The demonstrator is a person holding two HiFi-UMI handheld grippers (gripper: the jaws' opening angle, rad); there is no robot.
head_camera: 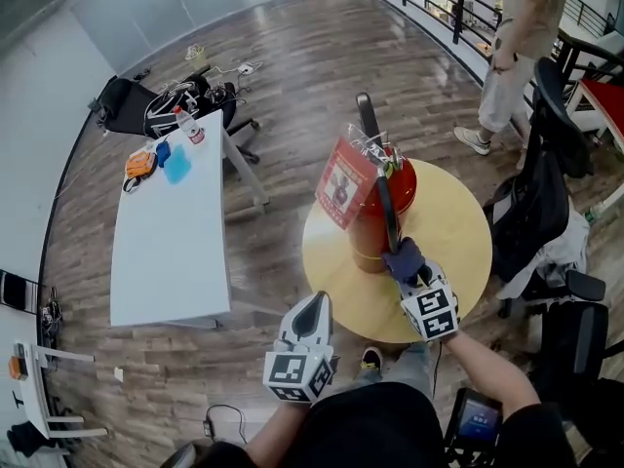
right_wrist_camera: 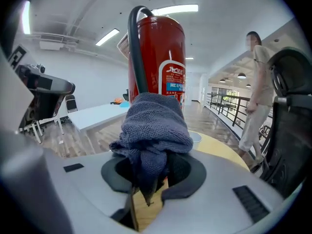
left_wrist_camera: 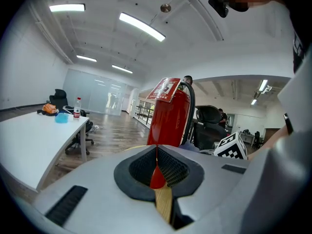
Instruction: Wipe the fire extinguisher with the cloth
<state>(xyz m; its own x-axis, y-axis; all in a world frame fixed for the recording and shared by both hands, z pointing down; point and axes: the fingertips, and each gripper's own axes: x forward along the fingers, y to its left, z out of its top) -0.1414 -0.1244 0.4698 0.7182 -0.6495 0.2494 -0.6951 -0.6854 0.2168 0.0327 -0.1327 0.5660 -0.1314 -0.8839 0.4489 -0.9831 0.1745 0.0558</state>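
- The fire extinguisher (head_camera: pixel 382 208) stands upright on the round wooden bench (head_camera: pixel 458 232), close to the near edge. That keeps its red body within reach of both arms.
- The right tongs (head_camera: pixel 411 273) are clenched on the dark blue cloth (head_camera: pixel 404 258). The cloth is bunched into a thick wad ahead of the tips, so fabric rather than hard plastic meets the paint.
- In the right gripper view the wad sits low on the cylinder, beside the black hose (right_wrist_camera: pixel 136 57). I cannot tell whether it is touching the cylinder or just short of it.
- The left tongs (head_camera: pixel 317 305) are closed with nothing between them. They hang off the bench edge, short of the extinguisher and pointed at it, probably held back as a spare hand to steady the cylinder if wiping rocks it.
- A red tag (head_camera: pixel 343 185) hangs from the valve head on the left side, and a stroke up that side could snag it.
- The wipe seems to be at its very start, since most of the body lies above the cloth.
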